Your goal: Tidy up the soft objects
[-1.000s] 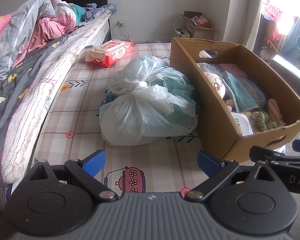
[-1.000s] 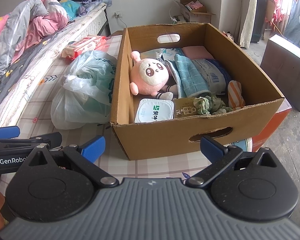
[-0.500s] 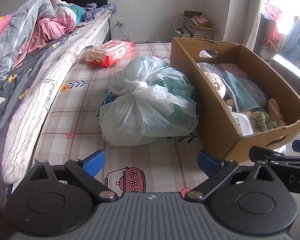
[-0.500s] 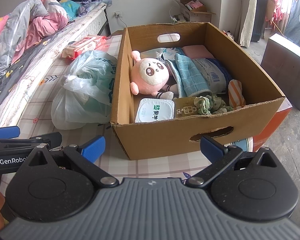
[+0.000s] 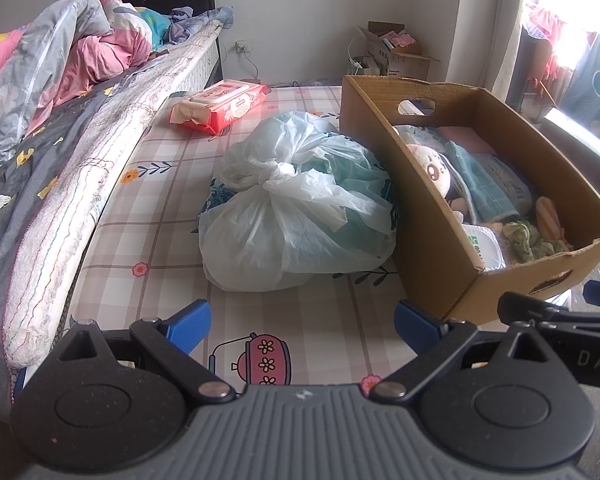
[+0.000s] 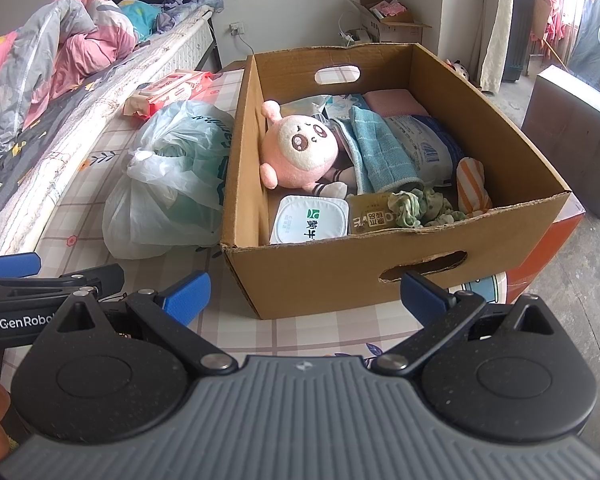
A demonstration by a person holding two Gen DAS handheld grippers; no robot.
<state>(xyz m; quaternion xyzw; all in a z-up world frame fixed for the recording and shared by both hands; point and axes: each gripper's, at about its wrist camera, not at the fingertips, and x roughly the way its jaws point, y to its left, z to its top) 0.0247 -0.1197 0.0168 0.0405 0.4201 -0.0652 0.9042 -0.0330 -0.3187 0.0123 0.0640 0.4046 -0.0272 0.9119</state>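
Black ribbed gripper bodies; blue fingertips; silver pivot screws

Both cameras low, near mat, facing far wall. Left sees bag; right sees box. Both share both.

The support is a checked mattress printed with flowers and a teapot. 3 items lie directly on it: a knotted plastic bag at centre, a cardboard box touching the bag at its 3 o'clock, and a red wipes pack at the bag's 11 o'clock, well apart.
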